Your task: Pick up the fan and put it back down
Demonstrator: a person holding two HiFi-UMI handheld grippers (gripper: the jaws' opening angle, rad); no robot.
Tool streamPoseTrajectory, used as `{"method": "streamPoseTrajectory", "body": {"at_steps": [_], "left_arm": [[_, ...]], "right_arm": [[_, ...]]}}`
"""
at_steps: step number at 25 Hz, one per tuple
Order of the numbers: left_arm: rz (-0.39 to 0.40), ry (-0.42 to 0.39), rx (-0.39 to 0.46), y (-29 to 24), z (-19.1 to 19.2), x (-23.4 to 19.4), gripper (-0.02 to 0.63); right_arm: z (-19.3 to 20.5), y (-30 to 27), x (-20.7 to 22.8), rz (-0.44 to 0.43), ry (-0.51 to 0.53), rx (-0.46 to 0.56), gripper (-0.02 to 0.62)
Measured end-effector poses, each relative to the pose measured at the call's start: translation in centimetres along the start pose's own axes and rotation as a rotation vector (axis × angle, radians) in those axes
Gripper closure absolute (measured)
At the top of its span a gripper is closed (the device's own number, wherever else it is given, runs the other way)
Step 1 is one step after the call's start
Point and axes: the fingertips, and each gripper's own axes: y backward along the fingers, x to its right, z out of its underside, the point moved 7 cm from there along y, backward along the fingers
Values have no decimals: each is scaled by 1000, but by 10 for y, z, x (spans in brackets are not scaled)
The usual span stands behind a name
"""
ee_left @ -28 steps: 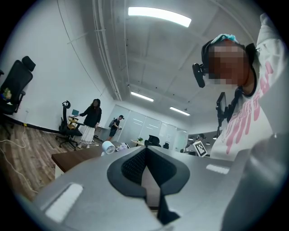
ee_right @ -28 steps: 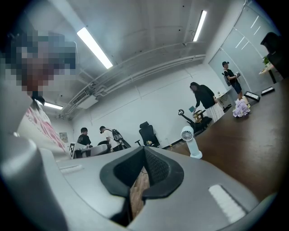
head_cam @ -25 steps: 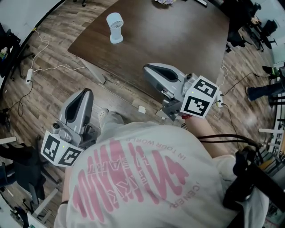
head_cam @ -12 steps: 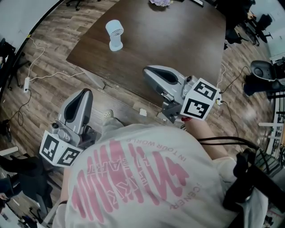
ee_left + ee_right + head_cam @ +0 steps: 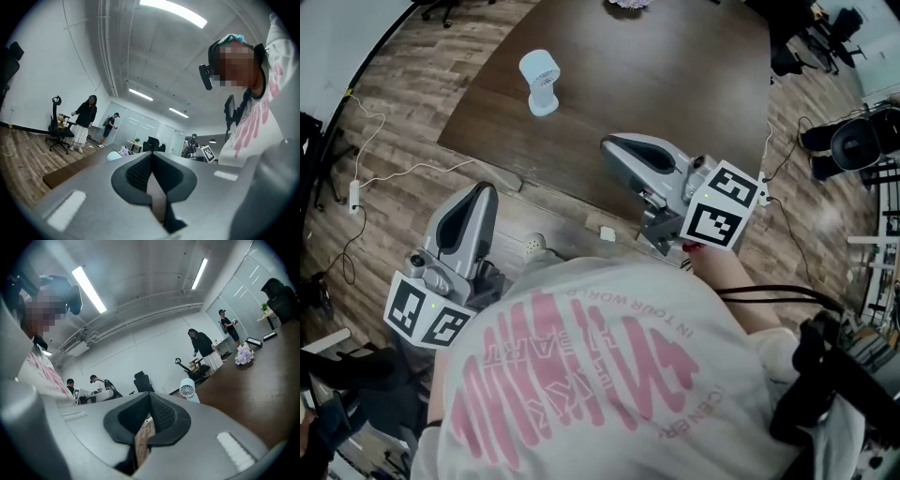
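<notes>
Currently fan (image 5: 540, 82) upright on table (image 5: 675, 103), well ahead of left claw (image 5: 478, 194), right claw (image 5: 610, 146).

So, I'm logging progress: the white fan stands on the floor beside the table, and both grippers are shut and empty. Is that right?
Not quite. The white fan stands on the dark table, not on the floor, as the head view shows. The rest holds: the left gripper and the right gripper are both shut and empty.

Matt wood tbl (image 5: 675, 94), plastic fan (image 5: 540, 81)
</notes>
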Motion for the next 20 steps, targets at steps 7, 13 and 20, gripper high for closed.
{"method": "streamPoseTrajectory", "body": {"at_steps": [7,13,20], "left_arm": [[73,13,-24,-16,-20,-45,586],[149,22,-39,-26,-32,-75,586],[214,35,-49,-34,-44,-104,588]], "right_arm": [[-11,-30,5,71,-8,25,589],[-17,-46,2,143,-5,55,589],[-23,-66,-2,201,2,75,589]]}}
